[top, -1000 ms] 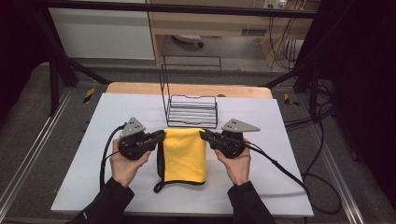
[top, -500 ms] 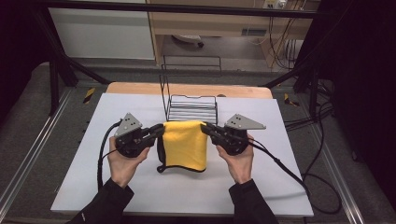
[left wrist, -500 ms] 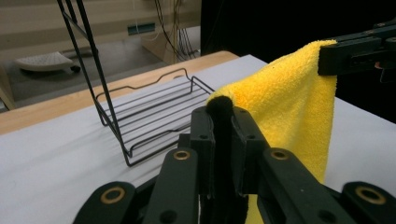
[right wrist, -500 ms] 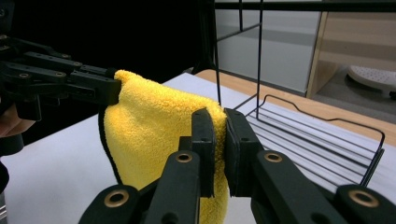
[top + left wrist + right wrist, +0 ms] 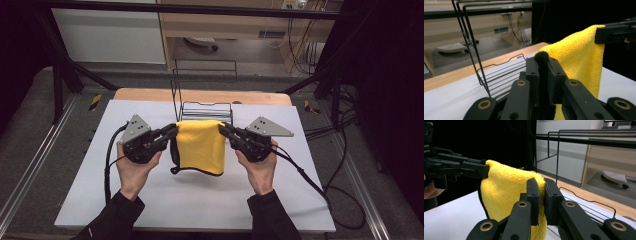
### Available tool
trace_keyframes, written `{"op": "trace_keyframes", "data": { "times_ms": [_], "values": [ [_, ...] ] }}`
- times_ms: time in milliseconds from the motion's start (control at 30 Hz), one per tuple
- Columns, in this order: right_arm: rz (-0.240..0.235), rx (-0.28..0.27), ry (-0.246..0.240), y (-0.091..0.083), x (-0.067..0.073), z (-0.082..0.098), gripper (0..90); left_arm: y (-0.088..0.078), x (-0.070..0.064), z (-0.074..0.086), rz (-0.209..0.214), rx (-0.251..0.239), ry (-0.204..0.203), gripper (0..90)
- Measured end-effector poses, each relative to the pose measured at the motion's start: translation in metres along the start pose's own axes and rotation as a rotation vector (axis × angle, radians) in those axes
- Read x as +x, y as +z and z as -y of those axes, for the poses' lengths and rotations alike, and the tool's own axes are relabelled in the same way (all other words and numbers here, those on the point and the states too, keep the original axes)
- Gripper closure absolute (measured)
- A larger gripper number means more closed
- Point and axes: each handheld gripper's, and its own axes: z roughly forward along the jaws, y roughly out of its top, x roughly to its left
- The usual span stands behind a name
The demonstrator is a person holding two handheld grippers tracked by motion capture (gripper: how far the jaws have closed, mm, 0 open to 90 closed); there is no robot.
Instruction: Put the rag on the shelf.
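Overhead, white table, grey floor, both tools clamping yellow towel, left tool, right tool

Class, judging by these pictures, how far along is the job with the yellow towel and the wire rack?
Done: the left tongs and right tongs each grip a top corner of the yellow towel. In hand: it hangs lifted between them, just before the wire rack. Left, probably: draping it over the rack.

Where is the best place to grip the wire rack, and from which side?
Probably the top bar of the rack's tall back frame, from above. That bar runs level and free, while the low base lies behind the hanging cloth. Both grippers, left and right, are shut on the cloth, so one must let go first.
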Motion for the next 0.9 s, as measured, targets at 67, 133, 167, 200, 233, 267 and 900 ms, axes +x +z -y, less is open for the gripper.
{"op": "trace_keyframes", "data": {
  "times_ms": [67,133,167,200,233,267,900],
  "values": [
    [0.002,-0.01,-0.005,-0.001,0.0,-0.003,84.1,0.0,0.0,-0.003,-0.001,-0.012,0.0,80.7],
    [0.004,-0.022,-0.008,-0.002,0.0,-0.005,84.1,0.0,0.0,-0.005,-0.003,-0.027,0.0,80.7],
    [0.006,-0.027,-0.007,-0.002,0.0,-0.007,84.1,0.0,0.0,-0.006,-0.001,-0.034,-0.001,80.7],
    [0.007,-0.032,-0.009,-0.002,0.0,-0.008,84.1,0.001,0.001,-0.008,-0.002,-0.041,-0.004,80.7],
    [0.008,-0.036,-0.011,-0.003,0.0,-0.01,84.1,0.001,0.001,-0.009,-0.001,-0.049,-0.007,80.7],
    [0.01,-0.044,-0.016,-0.003,0.0,-0.012,84.1,0.001,0.001,-0.011,0.0,-0.054,-0.01,80.7],
    [0.068,-0.15,-0.058,-0.012,-0.003,-0.053,84.1,0.009,0.001,-0.053,-0.01,-0.174,0.005,80.7]
  ]
}}
